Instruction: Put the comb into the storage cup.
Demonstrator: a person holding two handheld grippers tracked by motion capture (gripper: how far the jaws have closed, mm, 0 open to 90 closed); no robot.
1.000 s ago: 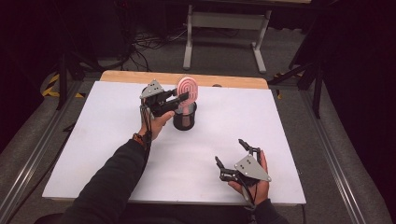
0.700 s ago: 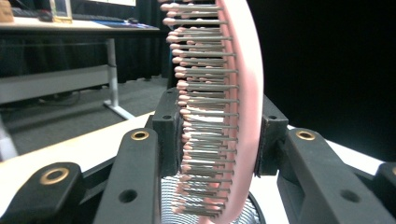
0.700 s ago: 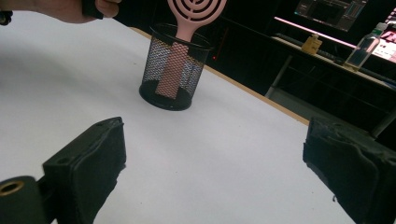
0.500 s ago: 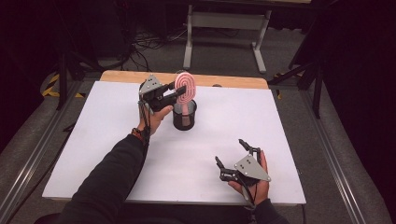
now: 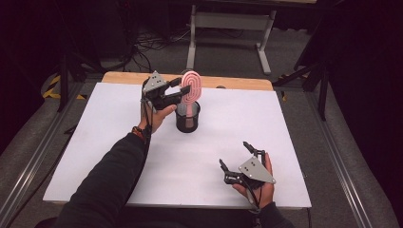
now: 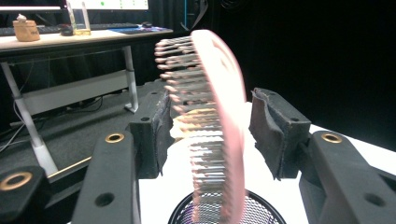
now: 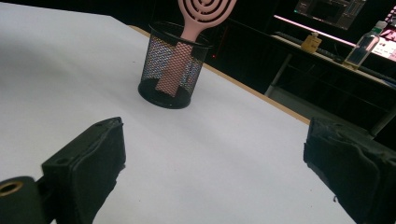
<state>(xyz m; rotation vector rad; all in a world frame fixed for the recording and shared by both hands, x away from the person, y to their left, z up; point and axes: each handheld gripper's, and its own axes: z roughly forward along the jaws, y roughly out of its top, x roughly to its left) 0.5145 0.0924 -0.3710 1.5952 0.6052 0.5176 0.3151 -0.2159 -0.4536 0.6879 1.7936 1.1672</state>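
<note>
A pink hairbrush (image 5: 191, 88) stands handle-down in a black mesh cup (image 5: 188, 118) at the table's middle back. My left gripper (image 5: 178, 95) is level with the brush head, coming from the left. In the left gripper view the brush head (image 6: 219, 116) stands between the two pads (image 6: 154, 130), bristles toward the left one. There is a visible gap on the right side, so the gripper is open. My right gripper (image 5: 234, 154) rests open near the front right edge, with nothing between its jaws. It faces the cup (image 7: 170, 65) and the brush (image 7: 187, 46).
The white table top (image 5: 285, 128) has a wooden strip (image 5: 237, 83) along its far edge. Metal rails run down both sides of the table. A desk frame (image 5: 228, 28) stands on the floor behind.
My left gripper has shifted slightly up and back alongside the brush head, and the brush now stands more upright in the cup. The right gripper has stayed put.
</note>
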